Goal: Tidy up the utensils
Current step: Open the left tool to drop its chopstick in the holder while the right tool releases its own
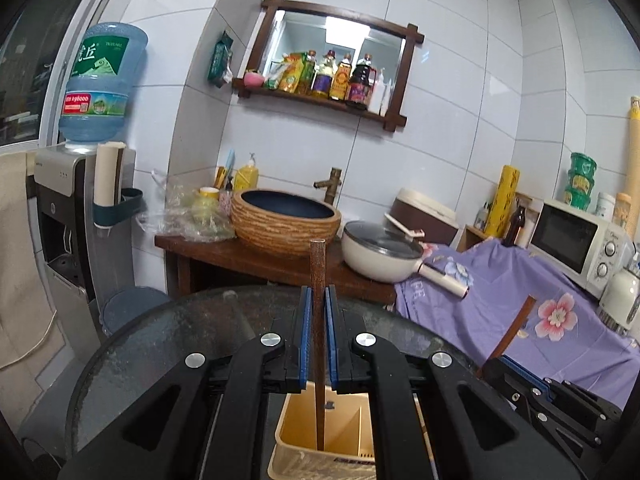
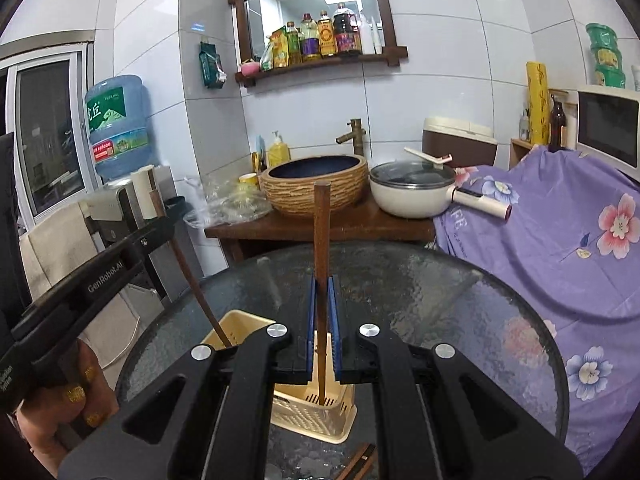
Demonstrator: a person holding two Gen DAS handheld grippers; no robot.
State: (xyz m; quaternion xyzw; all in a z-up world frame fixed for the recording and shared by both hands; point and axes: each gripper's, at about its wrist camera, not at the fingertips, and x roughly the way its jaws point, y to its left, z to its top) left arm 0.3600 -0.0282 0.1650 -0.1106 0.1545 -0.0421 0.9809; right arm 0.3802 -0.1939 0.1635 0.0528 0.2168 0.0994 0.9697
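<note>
My left gripper (image 1: 319, 294) is shut on a brown chopstick (image 1: 318, 276), held upright with its lower tip down in the beige utensil holder (image 1: 304, 432). My right gripper (image 2: 322, 282) is shut on another brown chopstick (image 2: 321, 232), also upright, with its tip in the right compartment of the same holder (image 2: 316, 416). In the right wrist view the left gripper's body (image 2: 92, 276) shows at the left with its chopstick (image 2: 188, 268) slanting into the holder's left compartment. In the left wrist view the right gripper's body (image 1: 552, 400) and its chopstick (image 1: 514, 328) show at the right.
The holder stands on a round dark glass table (image 2: 460, 320). More brown chopsticks (image 2: 360, 462) lie on the table near its front edge. Behind are a wooden stand with a basin (image 2: 316, 184), a white pan (image 2: 412, 192), a purple floral cloth (image 2: 560, 240) and a water dispenser (image 1: 68, 220).
</note>
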